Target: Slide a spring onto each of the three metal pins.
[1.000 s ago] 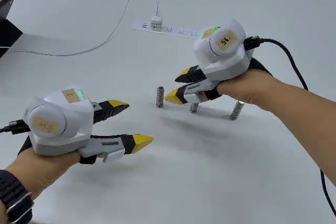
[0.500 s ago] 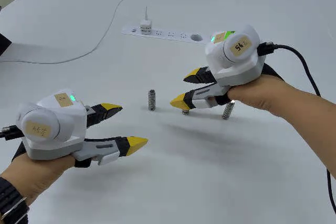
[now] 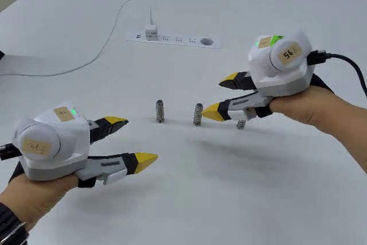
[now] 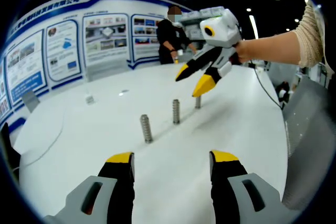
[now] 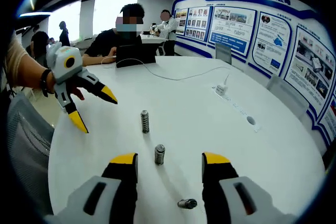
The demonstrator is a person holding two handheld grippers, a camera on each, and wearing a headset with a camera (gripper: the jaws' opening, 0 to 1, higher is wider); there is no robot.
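Note:
Three short metal springs stand upright in a row on the white table, each coiled around a pin: the left spring (image 3: 160, 111), the middle spring (image 3: 198, 114) and the right spring (image 3: 241, 123). My right gripper (image 3: 221, 93) hovers open just above and right of the middle spring, holding nothing. The right spring is partly hidden below its body. In the right gripper view the springs (image 5: 159, 154) lie ahead of its jaws (image 5: 169, 158). My left gripper (image 3: 131, 140) is open and empty, low at the near left, pointing at the row (image 4: 145, 128).
A white power strip (image 3: 172, 39) with a plugged-in charger (image 3: 151, 31) and a thin cable lies behind the springs. People sit at the table's far side with a laptop (image 5: 135, 53). Bare tabletop surrounds the springs.
My right gripper has drawn back to the right, uncovering the middle spring; its lower tip now sits between the middle and right springs. The left gripper holds about the same place.

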